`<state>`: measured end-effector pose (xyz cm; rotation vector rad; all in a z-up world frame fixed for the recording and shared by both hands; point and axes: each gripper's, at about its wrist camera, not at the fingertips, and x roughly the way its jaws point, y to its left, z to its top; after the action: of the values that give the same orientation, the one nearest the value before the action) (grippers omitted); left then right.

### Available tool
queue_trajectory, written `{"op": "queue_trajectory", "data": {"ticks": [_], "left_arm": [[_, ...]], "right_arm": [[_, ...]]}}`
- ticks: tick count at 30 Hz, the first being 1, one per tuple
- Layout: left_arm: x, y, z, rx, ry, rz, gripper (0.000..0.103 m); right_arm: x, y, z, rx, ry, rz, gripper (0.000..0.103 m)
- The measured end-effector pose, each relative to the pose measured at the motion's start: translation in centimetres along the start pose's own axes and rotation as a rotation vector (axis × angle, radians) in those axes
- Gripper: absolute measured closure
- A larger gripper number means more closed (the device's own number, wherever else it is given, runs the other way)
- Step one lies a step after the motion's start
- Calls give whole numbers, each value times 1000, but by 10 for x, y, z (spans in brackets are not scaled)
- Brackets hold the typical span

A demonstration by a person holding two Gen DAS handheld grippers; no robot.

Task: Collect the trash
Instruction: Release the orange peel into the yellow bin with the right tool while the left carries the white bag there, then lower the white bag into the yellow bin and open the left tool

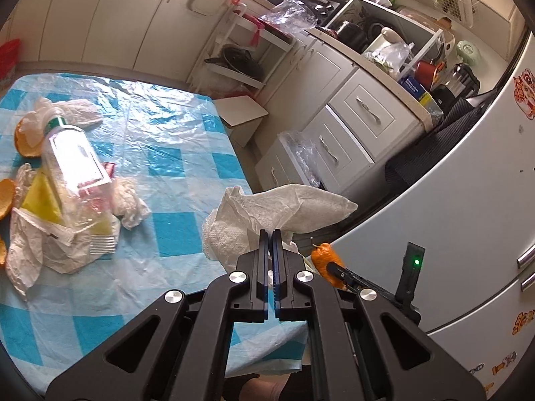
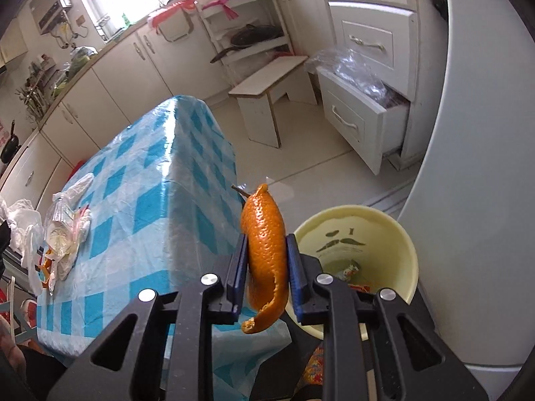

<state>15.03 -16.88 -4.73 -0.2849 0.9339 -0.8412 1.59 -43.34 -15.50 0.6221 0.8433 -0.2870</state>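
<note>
My left gripper (image 1: 271, 234) is shut on a crumpled white paper towel (image 1: 267, 214), held over the near right corner of the blue checked table (image 1: 174, 140). My right gripper (image 2: 265, 237) is shut on an orange peel (image 2: 265, 250); the peel also shows in the left wrist view (image 1: 326, 260). It hangs just left of a pale yellow bin (image 2: 394, 234) on the floor, which holds some wrappers. More trash lies on the table's left: a clear plastic bottle (image 1: 72, 163), a tissue wad (image 1: 128, 202), wrappers (image 1: 50, 234) and orange peels (image 1: 26, 140).
A white fridge (image 1: 468, 183) stands at the right, close to the bin. White drawers (image 2: 354, 113), one pulled open with a plastic bag on it, a small white stool (image 2: 264, 90) and a shelf rack with pans (image 2: 250, 36) stand beyond the table.
</note>
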Motion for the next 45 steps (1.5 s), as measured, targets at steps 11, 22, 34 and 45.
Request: {"op": "queue_trajectory", "data": {"ticks": [11,22,34,45], "left_arm": [[93,-79,-36,101,143,-33,101],[215,-121,-79,149,309,29,101],[249,-129,-81,177,357,69,51],[129,-84,-44,169,188,100,40]], "right_arm": [[0,-54,39,168,18,-60,49],[-114,-38,72,118,-428,82,35],[-114,-36,81,139,-451,125,34],[-117,-11,80,157,-520,124,23]]}}
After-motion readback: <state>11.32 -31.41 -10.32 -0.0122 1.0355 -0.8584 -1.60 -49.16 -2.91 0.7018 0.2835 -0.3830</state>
